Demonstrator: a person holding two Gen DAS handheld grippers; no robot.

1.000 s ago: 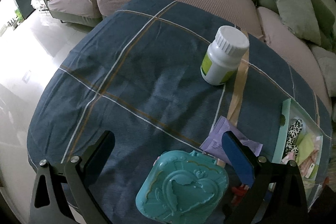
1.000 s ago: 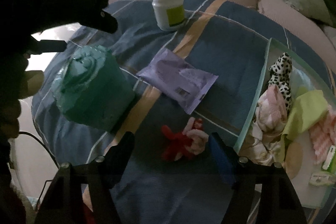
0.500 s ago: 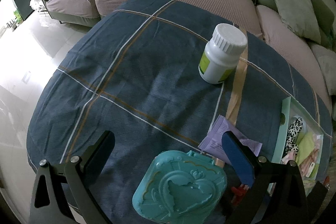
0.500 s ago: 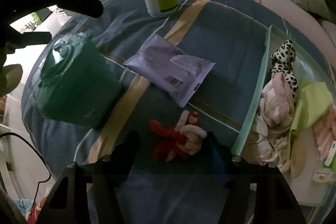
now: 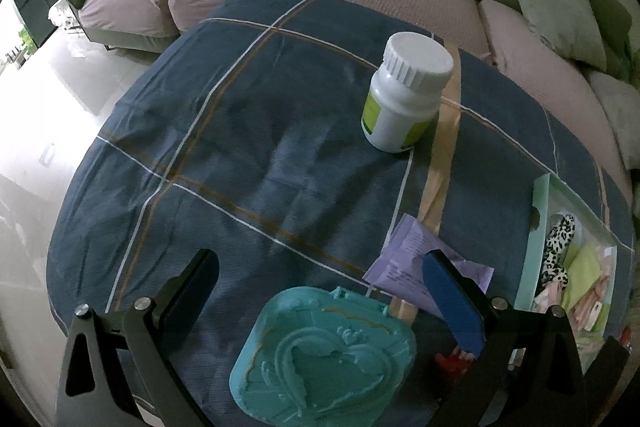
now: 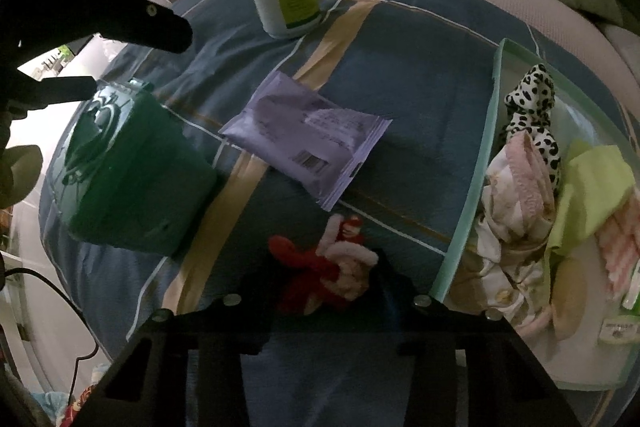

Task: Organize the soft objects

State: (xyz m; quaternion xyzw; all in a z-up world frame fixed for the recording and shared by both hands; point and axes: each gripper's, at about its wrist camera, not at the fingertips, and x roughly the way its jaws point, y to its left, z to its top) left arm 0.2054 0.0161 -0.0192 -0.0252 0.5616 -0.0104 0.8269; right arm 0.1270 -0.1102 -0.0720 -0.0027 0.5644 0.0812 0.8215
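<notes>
A small red and pink soft toy (image 6: pixel 328 263) lies on the blue checked cloth, just left of the tray. My right gripper (image 6: pixel 324 285) points down over it. Its jaws are closing, with the toy between them and its dark fingers (image 6: pixel 386 279) right at the toy's sides; the toy does not look squeezed. The pale green tray (image 6: pixel 482 155) on the right holds a leopard-print scrunchie (image 6: pixel 528 107), pink cloth (image 6: pixel 520 171) and lime cloth (image 6: pixel 592 187). My left gripper (image 5: pixel 320 291) stands open above a teal heart-embossed box (image 5: pixel 324 355), not touching it.
A white bottle (image 5: pixel 404 99) stands upright at the back of the table. A purple packet (image 6: pixel 308 143) lies flat in the middle. The table's left edge drops to a bright floor (image 5: pixel 48 107). A sofa with cushions (image 5: pixel 556 7) curves behind.
The right gripper's jaws have narrowed around the red and pink toy, which now fills the gap between them. The left gripper has stayed open above the teal box.
</notes>
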